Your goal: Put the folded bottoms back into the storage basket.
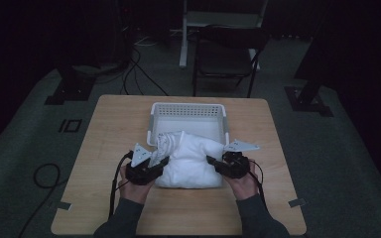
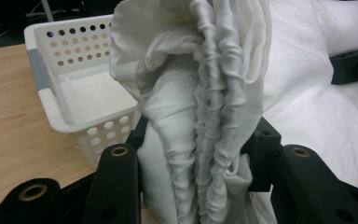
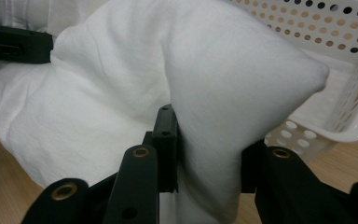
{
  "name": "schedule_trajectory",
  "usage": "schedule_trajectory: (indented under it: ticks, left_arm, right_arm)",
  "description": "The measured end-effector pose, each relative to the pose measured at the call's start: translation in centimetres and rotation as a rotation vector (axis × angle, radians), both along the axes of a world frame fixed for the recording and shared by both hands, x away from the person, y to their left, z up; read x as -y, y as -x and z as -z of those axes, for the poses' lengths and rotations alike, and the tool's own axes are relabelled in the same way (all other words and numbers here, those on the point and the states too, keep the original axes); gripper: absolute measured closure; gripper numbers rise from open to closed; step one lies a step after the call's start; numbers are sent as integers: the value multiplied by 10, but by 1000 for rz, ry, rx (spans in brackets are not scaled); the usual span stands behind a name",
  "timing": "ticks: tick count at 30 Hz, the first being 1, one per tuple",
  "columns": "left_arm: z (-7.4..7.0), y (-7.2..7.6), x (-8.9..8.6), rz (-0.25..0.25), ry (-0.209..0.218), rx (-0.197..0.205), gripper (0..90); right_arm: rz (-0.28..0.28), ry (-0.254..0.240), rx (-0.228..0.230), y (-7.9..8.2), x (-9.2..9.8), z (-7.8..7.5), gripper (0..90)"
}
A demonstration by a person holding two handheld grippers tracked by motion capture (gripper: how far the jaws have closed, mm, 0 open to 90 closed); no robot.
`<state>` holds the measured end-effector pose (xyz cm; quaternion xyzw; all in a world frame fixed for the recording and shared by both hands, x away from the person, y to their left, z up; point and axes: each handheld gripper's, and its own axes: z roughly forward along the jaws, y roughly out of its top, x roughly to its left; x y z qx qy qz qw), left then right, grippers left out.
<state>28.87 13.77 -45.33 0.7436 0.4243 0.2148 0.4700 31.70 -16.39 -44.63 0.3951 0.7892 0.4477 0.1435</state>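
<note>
Before basket (image 1: 188, 110): both grippers (image 1: 159, 163) (image 1: 212, 161) clamp white pillow (image 1: 192, 161).

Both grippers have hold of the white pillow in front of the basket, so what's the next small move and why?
Probably lift it a little more and carry it toward the white basket. The left gripper pinches the pillow by its gathered end, the right gripper a corner, and most of the pillow lies on the table just before the basket.

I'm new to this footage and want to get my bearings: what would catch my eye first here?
A puffy white pillow lies mid-table, pinched at both ends: the left gripper is clamped on its gathered, ruffled edge, the right gripper on a plain corner. Just behind it stands a white perforated basket on the wooden table.
</note>
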Motion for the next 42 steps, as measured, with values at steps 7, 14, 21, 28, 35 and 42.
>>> schedule_trajectory:
  ticks: [7,14,21,28,35,42]
  left_arm:
    - [-3,-4,-1,2,4,2,575]
    - [-8,-6,-2,5,5,7,575]
    - [-11,-10,-2,9,-2,8,576]
    - [-14,-14,-1,11,1,11,576]
    - [-16,-18,0,17,-2,13,577]
    - [-19,-22,0,15,-1,12,577]
  right_arm:
    - [2,2,3,-3,-1,-4,692]
    - [3,2,12,-5,-2,-8,692]
    - [8,-3,12,-8,-2,-10,692]
    - [12,-3,16,-12,-1,-13,692]
    - [22,2,19,-14,0,-14,692]
    - [26,25,32,-19,-3,-18,693]
